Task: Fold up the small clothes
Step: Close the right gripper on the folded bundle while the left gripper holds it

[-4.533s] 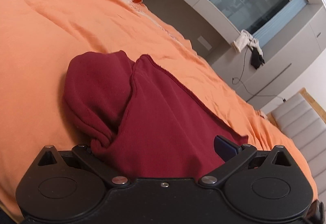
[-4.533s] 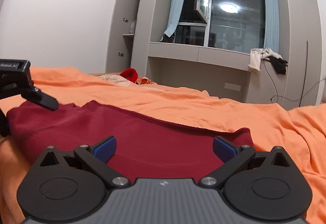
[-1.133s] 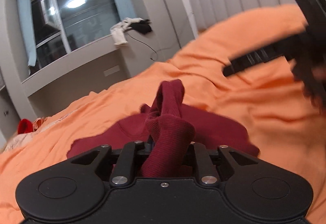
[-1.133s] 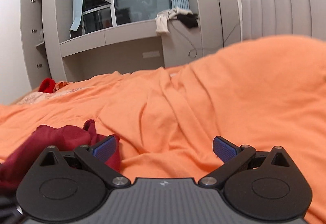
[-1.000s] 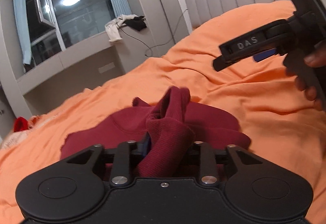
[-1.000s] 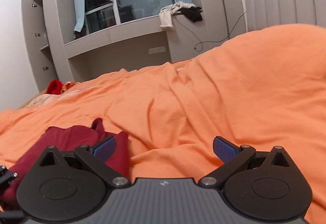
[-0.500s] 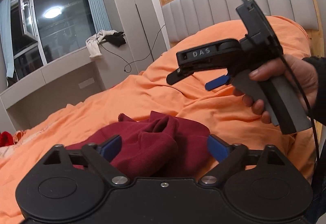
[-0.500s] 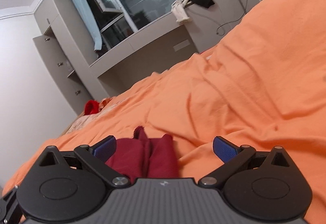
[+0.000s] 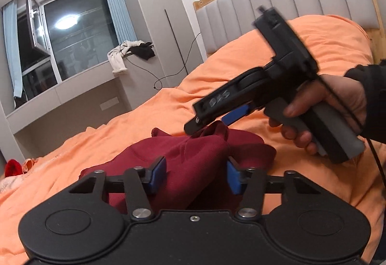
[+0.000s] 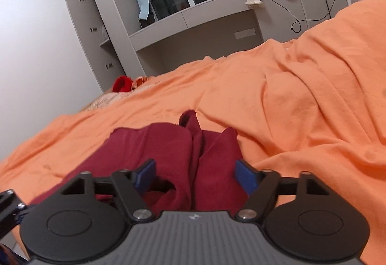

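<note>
Folding only partly done: the garment [image 9: 193,159] lies bunched mid-bed [image 10: 301,101], not yet a neat square.

From the garment outward: orange bed all round it, right gripper [image 9: 210,120] hovering just above its far edge, left gripper [image 9: 195,174] at its near edge; both spread, pinching nothing. Flattening and a final fold look left.

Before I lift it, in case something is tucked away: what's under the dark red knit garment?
The dark red knit garment lies bunched on the orange bedspread. Its folds hide whatever else may be beneath.
</note>
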A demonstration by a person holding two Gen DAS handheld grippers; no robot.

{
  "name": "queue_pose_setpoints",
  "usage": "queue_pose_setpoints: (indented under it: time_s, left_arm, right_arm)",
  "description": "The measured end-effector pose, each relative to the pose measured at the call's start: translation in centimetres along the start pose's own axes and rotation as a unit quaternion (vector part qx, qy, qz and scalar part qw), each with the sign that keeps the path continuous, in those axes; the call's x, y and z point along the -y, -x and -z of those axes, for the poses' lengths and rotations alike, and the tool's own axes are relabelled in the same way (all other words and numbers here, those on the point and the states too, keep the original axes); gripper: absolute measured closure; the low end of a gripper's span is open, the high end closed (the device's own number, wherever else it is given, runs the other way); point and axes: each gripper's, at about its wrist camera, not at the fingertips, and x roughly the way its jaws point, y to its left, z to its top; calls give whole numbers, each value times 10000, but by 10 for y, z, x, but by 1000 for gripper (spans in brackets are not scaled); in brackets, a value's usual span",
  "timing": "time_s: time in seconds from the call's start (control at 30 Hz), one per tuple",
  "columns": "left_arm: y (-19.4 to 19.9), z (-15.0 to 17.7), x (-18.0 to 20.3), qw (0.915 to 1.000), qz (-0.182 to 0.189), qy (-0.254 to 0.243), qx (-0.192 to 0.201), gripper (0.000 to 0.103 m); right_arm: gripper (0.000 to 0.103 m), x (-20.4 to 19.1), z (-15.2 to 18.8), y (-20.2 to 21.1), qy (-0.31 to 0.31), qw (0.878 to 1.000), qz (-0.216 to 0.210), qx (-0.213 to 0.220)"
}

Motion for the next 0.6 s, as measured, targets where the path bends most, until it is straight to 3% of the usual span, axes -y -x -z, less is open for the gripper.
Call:
queue_pose_setpoints:
  time_s: [0.13,0.23,0.37,0.53,0.6]
  left_arm:
    - [1,5,-3,10000,-5,48,26,70]
    - [0,8,-2,10000,3,92,-30,78]
    - [-1,9,0,9999,14,119,-46,80]
    - [-4,8,0,9999,19,107,-55,81]
    - [-5,8,2,9999,2,118,-53,82]
  right_arm:
    - [56,-1,-2,-4,-39,10000,-28,20]
    - [68,-5,-1,-6,-2,9999,-104,-55]
    - [70,-12,0,-9,151,9997,-135,-158]
    - [94,-19,3,-8,319,9993,-111,-136]
    - [97,-25,4,-4,519,9987,-8,-18]
